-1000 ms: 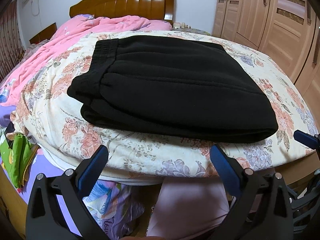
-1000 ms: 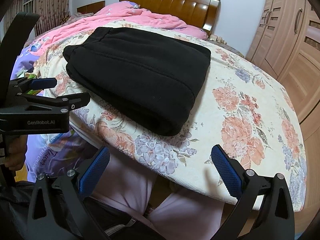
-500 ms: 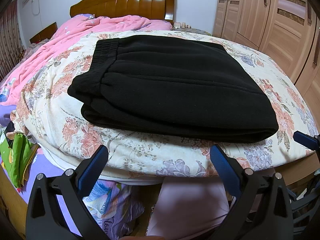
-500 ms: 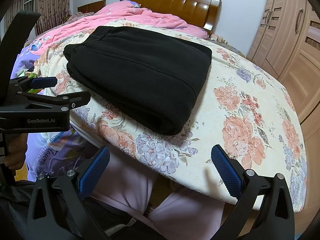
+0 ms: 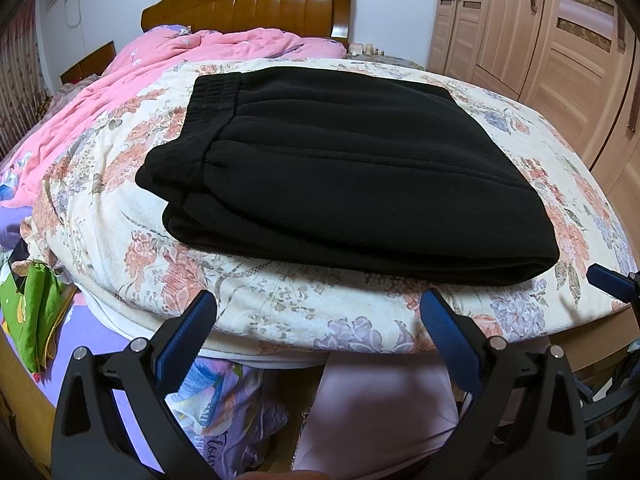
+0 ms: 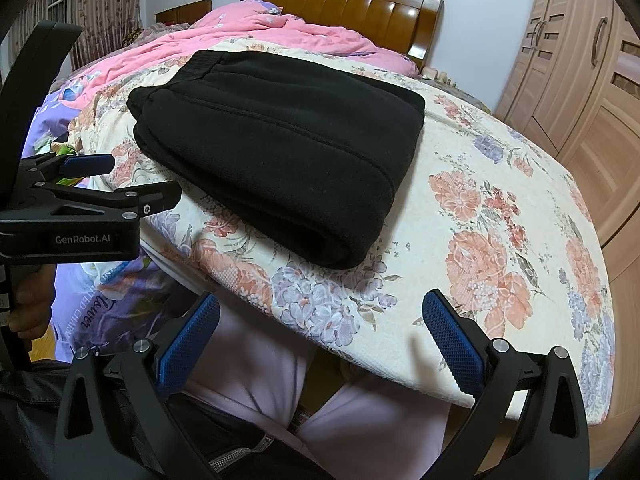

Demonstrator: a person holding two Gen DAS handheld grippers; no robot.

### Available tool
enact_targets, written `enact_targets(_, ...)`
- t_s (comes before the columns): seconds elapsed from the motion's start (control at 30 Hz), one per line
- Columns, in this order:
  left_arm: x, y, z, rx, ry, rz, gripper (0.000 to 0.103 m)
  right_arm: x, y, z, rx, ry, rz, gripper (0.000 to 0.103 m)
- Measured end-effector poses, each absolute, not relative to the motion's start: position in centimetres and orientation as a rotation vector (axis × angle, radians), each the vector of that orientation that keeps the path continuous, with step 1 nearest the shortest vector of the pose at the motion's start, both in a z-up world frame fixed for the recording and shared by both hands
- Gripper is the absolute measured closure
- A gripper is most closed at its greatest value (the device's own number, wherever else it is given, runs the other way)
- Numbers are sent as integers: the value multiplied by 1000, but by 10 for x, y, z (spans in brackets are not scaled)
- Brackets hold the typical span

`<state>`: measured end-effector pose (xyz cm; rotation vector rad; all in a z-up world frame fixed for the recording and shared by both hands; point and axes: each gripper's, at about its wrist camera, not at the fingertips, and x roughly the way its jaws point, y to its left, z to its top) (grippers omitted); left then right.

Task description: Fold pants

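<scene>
The black pants (image 5: 344, 172) lie folded in a thick rectangle on the floral bedspread (image 5: 280, 304), waistband at the far left; they also show in the right wrist view (image 6: 280, 148). My left gripper (image 5: 320, 340) is open and empty, held off the near edge of the bed below the pants. My right gripper (image 6: 320, 340) is open and empty, off the near bed edge to the right of the pants. The left gripper also shows from the side in the right wrist view (image 6: 116, 180).
A pink quilt (image 5: 160, 64) is bunched at the head of the bed by the wooden headboard (image 5: 256, 4). Wooden wardrobes (image 5: 540, 32) stand on the right. Green and purple cloth (image 5: 36, 312) hangs at the lower left. The person's pink-clad legs (image 6: 260, 380) are below.
Both grippers have drifted very slightly; the pants have not moved.
</scene>
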<state>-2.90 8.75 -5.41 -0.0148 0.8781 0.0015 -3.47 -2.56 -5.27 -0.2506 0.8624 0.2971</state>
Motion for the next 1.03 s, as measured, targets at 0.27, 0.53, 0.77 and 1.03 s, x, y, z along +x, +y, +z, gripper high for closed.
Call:
enact_targets(0.27,-29,88,-54,-16,877,1,2,-35,-25,-54,-251,864,299,5)
enact_targets(0.53,-29,89,-54,-16,878,0,2,-35,-26,-54,-251,864,300,5)
enact_targets(0.77,-30,88,-54,-21,869,6,2,-35,-26,-54,-251,864,300,5)
enact_targets(1.03,-29,86,-55,-43,888,11,2,-35,-27,-54,-250,865,300,5)
